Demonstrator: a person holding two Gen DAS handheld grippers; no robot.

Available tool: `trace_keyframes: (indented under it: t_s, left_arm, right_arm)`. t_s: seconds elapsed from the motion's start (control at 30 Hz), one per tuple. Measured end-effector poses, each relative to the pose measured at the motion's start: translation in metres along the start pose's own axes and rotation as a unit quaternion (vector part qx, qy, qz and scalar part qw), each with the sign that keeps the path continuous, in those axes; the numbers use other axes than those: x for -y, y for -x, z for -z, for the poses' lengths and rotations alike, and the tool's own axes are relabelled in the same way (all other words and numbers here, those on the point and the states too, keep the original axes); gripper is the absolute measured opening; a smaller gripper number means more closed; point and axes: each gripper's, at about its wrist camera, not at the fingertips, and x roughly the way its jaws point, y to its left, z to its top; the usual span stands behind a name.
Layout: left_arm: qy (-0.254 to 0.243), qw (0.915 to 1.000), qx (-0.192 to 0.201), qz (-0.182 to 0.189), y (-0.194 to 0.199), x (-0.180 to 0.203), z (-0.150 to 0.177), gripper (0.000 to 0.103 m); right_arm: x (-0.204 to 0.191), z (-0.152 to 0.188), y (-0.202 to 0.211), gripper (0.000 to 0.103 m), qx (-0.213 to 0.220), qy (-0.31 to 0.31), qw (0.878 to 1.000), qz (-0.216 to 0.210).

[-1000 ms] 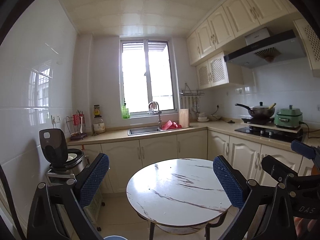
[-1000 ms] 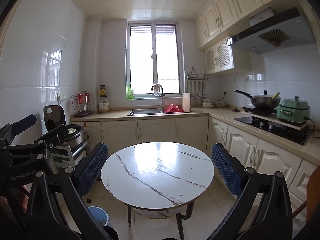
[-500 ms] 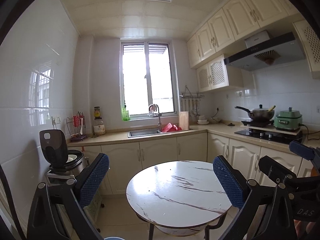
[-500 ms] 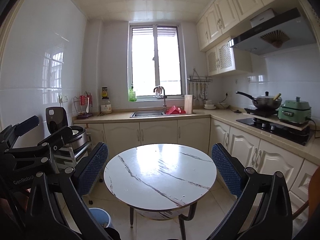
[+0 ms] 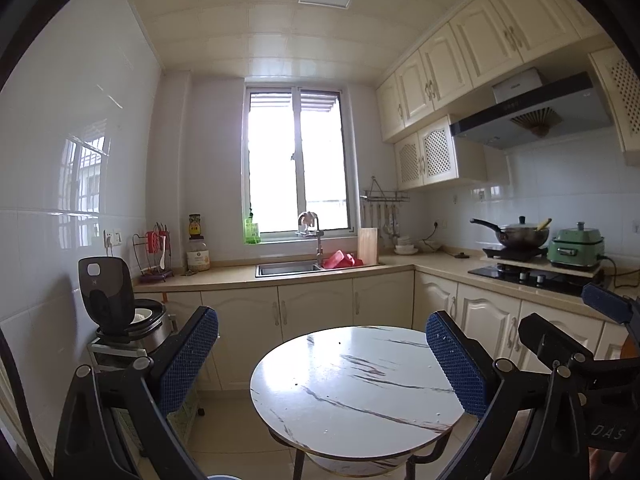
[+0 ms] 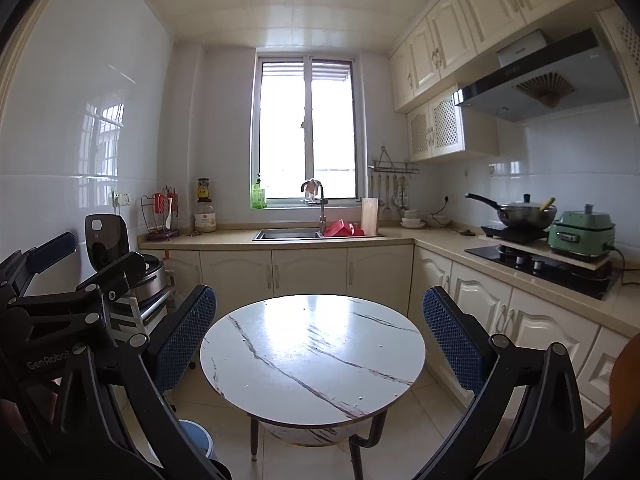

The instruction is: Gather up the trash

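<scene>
A round white marble-pattern table (image 5: 356, 392) stands just ahead of both grippers, and its top (image 6: 312, 356) carries only a few tiny specks. No larger piece of trash shows in either view. A blue bin (image 6: 196, 438) sits on the floor left of the table, partly hidden by my right gripper's finger. My left gripper (image 5: 320, 360) is open, its blue pads framing the table with nothing between them. My right gripper (image 6: 318, 338) is likewise open and holds nothing. Each gripper also shows at the edge of the other's view.
Cream cabinets and an L-shaped counter (image 5: 224, 276) with a sink (image 5: 288, 268) line the back and right walls. A wok (image 6: 524, 214) and a green cooker (image 6: 580, 232) sit by the hob. A rice cooker (image 5: 124, 320) on a rack stands at the left wall.
Both views have tilted slightly upward, so the ceiling panel shows more. Both grippers stay open, and nothing on the table has moved.
</scene>
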Motion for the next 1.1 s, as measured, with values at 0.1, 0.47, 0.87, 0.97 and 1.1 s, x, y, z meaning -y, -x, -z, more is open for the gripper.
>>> trace_keyframes:
  t_s: [0.1,0.47,0.87,0.97,1.1]
  left_arm:
    - [-0.001,1.0000,0.002,-0.003,-0.001,0.000,0.002,0.102]
    - [-0.004,1.0000,0.004,-0.004,-0.004,0.000,0.005,0.102]
    - [-0.007,0.9999,0.007,-0.005,-0.009,-0.001,0.007,0.102]
    - [-0.006,0.9999,0.008,-0.005,-0.010,-0.002,0.008,0.102]
    - [-0.007,0.9999,0.008,-0.005,-0.010,-0.002,0.012,0.102]
  right_arm:
    - [0.000,0.000,-0.002,0.103,-0.001,0.001,1.000,-0.002]
    - [-0.001,0.001,-0.003,0.103,-0.003,0.000,1.000,-0.004]
    - [-0.002,0.002,-0.004,0.103,-0.004,-0.001,1.000,-0.003]
    - [-0.002,0.002,-0.004,0.103,-0.004,-0.001,1.000,-0.003]
    - [-0.002,0.003,-0.004,0.103,-0.005,-0.001,1.000,-0.003]
